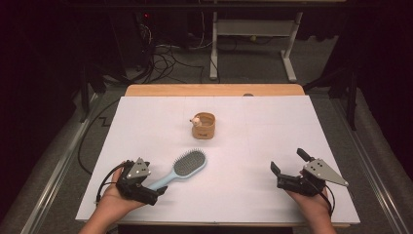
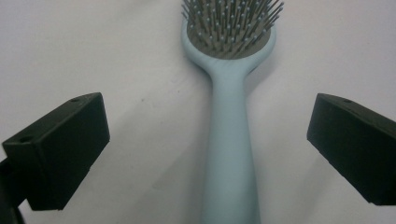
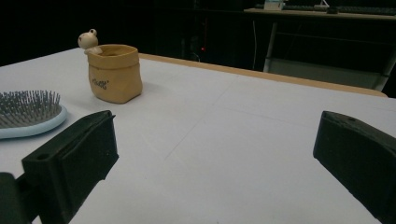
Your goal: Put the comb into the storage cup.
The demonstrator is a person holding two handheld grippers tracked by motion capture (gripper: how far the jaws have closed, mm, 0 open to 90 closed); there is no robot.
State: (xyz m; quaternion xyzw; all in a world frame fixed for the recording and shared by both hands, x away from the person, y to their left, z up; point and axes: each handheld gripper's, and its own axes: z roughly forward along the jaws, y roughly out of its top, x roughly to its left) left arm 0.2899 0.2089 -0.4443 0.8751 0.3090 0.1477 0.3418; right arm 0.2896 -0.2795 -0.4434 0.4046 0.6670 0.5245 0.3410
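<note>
Lying flat on the counter [image 1: 272, 122], bristles up, the hairbrush [image 1: 182, 168] sits near the front-left corner, head angled toward the middle, pale blue handle running back to the left tongs [image 1: 151, 191]. In the left gripper view the handle [image 2: 230, 154] runs straight up between the two black jaws, w/ clear white counter showing on both sides of it, so the left tongs stand wide open around the handle and press on nothing. Brush is loose, resting on its own back.

Further out, past the brush head, a small tan pouch-shaped cup [image 1: 203, 126] stands upright near the counter's centre, w/ a little round-headed figure [image 1: 195, 120] perched at its rim on the left side (can't tell if it's attached or just leaning). Cup and brush are apart. Right tongs [image 1: 287, 165] rest at the front-right, well apart from everything, jaws spread w/ only bare counter between them.

Risks from here, as I judge it: handle lies between the left jaws, so any sideways drift of that hand could knock the handle and spin the brush. If the brush is to be picked up again, closing near the handle's end leaves the heavy head far out, and it'd likely droop or twist in the pads; smooth plastic makes a slip more likely. Swinging the head toward the cup risks tipping it, since it looks light and soft.
</note>
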